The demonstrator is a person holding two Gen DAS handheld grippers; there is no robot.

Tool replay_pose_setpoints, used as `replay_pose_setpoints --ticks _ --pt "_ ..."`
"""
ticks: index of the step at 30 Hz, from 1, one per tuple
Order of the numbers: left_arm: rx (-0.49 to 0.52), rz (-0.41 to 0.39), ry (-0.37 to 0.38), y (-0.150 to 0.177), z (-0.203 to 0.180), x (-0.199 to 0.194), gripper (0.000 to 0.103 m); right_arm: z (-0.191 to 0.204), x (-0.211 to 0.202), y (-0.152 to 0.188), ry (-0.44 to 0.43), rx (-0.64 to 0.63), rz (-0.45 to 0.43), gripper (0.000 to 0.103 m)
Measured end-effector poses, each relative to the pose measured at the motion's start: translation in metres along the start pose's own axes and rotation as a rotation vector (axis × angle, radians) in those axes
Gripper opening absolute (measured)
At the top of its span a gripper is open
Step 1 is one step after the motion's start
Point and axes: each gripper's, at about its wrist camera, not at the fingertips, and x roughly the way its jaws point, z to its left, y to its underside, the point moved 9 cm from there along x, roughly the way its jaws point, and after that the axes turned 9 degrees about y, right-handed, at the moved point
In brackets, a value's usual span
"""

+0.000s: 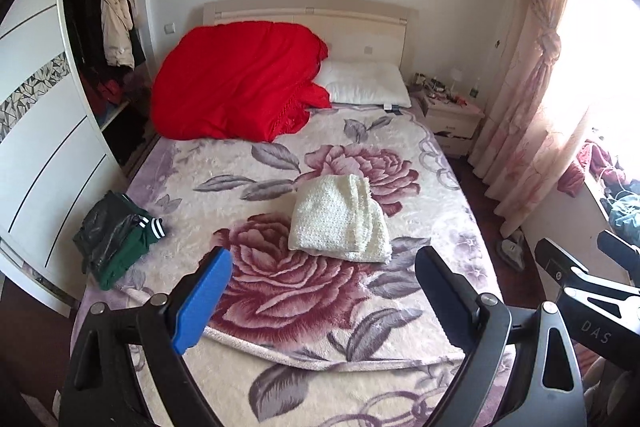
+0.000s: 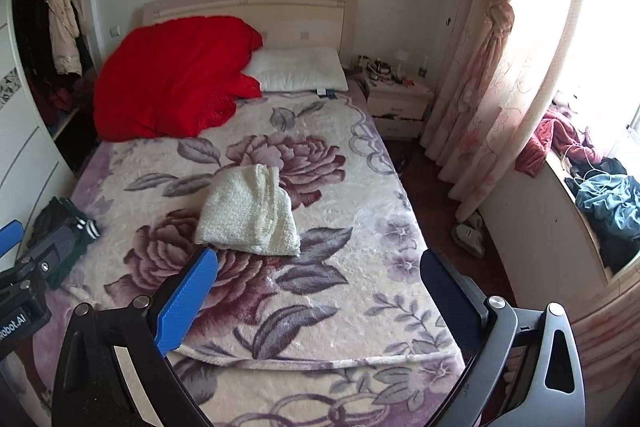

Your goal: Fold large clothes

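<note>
Two grippers hover over the foot of the bed, and neither is touching anything. Ahead of both, mid-bed on the floral blanket (image 1: 280, 311), sits the cream knit (image 1: 340, 219), folded into a thick pad, long axis running away toward the pillow (image 1: 364, 87). It lies dead ahead of the left gripper (image 1: 324, 295), up and left of the right gripper (image 2: 320, 287), so the left looks marginally nearer. Both sets of jaws are spread wide, empty. Off at the left edge of the bed waits the crumpled green and black garment (image 1: 116, 239), unfolded, likely next up, and again closer to the left side
</note>
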Motion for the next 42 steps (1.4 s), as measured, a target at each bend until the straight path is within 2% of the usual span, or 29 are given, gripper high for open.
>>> replay_pose_setpoints --ticks 5,13,16,42 --pt "0.000 -0.034 -0.016 0.001 -0.006 -0.024 0.093 -0.012 -0.050 0.006 -0.015 0.005 -0.043 0.103" --pt "-0.008 -0.066 -0.046 0.010 -0.009 -0.046 0.094 -0.025 -0.091 0.009 -0.034 0.009 -0.099 0.103" --pt "-0.004 -0.081 -0.054 0.013 -0.010 -0.053 0.102 -0.028 -0.099 0.011 -0.044 0.007 -0.109 0.103" --pt "0.022 -0.150 -0.087 0.014 -0.017 -0.077 0.103 -0.039 -0.111 0.009 -0.080 0.000 -0.149 0.103"
